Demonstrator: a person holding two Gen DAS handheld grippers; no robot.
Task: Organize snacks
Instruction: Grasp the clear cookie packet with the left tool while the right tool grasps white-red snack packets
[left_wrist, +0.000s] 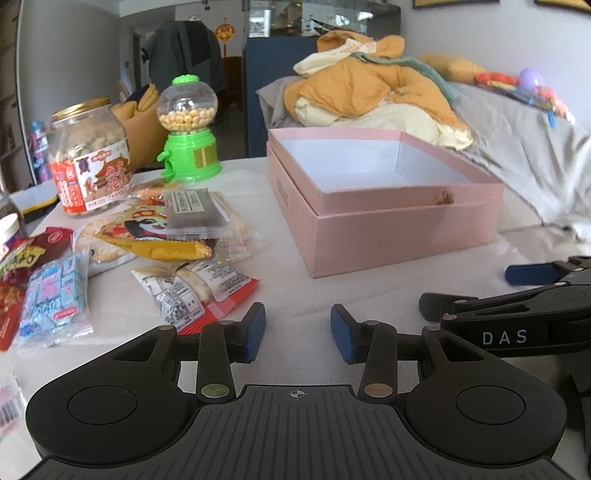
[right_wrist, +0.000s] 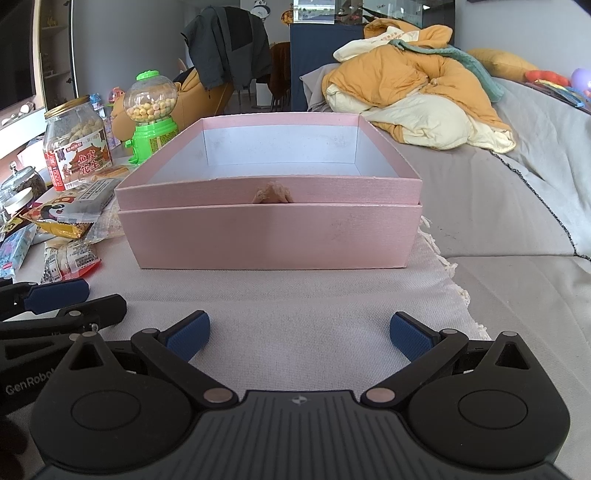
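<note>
Both grippers, left (left_wrist: 297, 333) and right (right_wrist: 298, 335), hold nothing; jaws apart, right wider.

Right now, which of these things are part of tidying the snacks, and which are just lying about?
Part of the job:
- pink box, empty
- snack packets
- peanut jar
- green candy dispenser
- left gripper and right gripper, both open and holding nothing

Just lying about:
- orange and cream bedding
- dark jacket
- toys on the grey cover

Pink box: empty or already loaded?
Empty. The pink box is open at the top and its white floor and walls show bare in both views; the snack packets lie on the table beside it.
</note>
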